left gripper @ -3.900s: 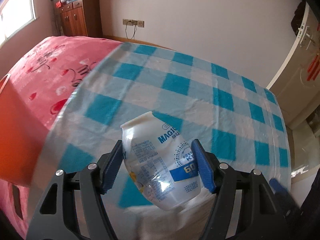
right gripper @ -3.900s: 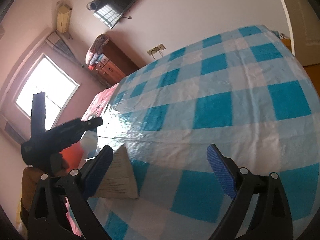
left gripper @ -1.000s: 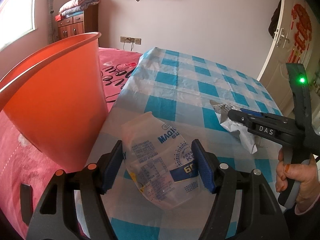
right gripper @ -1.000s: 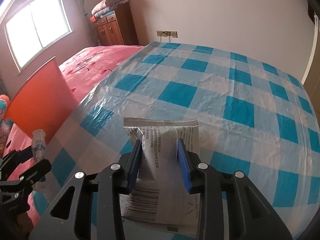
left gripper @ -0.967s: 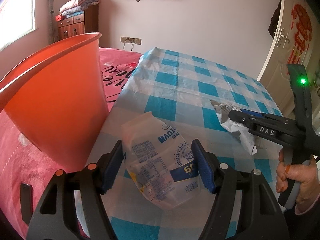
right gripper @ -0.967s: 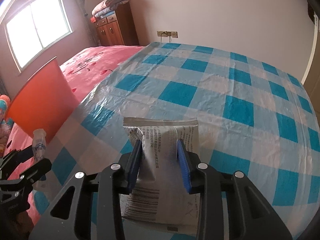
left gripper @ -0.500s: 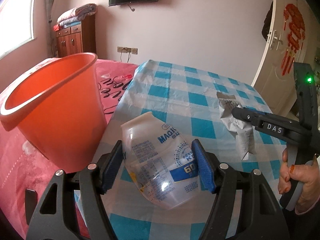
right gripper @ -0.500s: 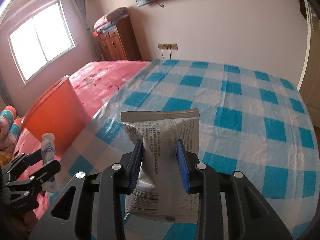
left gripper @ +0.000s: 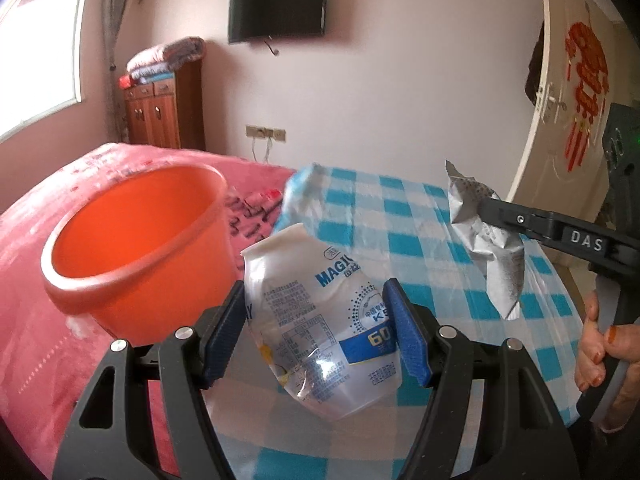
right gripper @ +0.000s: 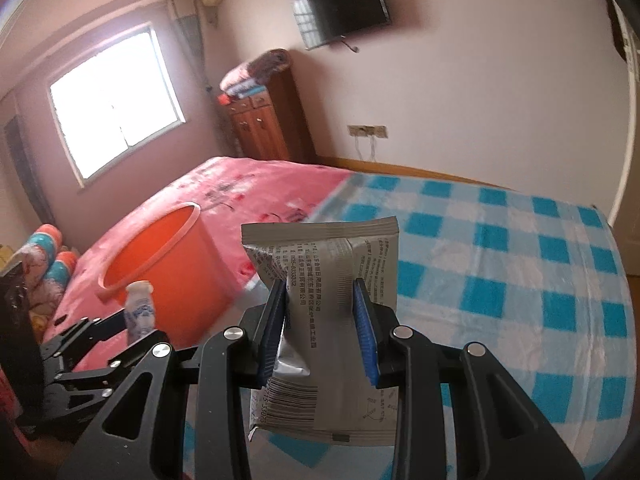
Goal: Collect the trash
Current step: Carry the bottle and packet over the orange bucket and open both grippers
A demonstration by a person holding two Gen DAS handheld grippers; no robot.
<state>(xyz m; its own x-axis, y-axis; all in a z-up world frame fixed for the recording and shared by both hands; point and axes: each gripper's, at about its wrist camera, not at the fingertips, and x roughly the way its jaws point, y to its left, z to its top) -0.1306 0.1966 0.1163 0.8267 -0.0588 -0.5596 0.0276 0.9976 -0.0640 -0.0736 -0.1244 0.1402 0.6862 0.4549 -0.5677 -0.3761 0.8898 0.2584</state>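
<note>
A: Start with the trash. In the left wrist view a crumpled white plastic bottle with blue print sits low in the centre of the frame, pinched between the blue pads of the left gripper, which is clamped on its sides.

B: In the right wrist view that same bottle is only a small upright shape at lower left, with the left gripper a dark frame beneath it. What fills the centre there is a grey foil wrapper, squeezed at its waist by the right gripper, closed on it. Printed text and a barcode face the camera.

A: From my side the wrapper shows at the right edge, side-on and crinkled, hanging clear above the cloth, with the right gripper and the person's hand on its handle. Your view shows no hand.

B: The orange bucket is at left of centre for me, standing on the pink bedspread.

A: For me the bucket is larger, at left, its open mouth showing, just beside the bottle. The blue checked cloth lies behind both items.

B: I see more of that cloth, spreading to the right edge.
</note>
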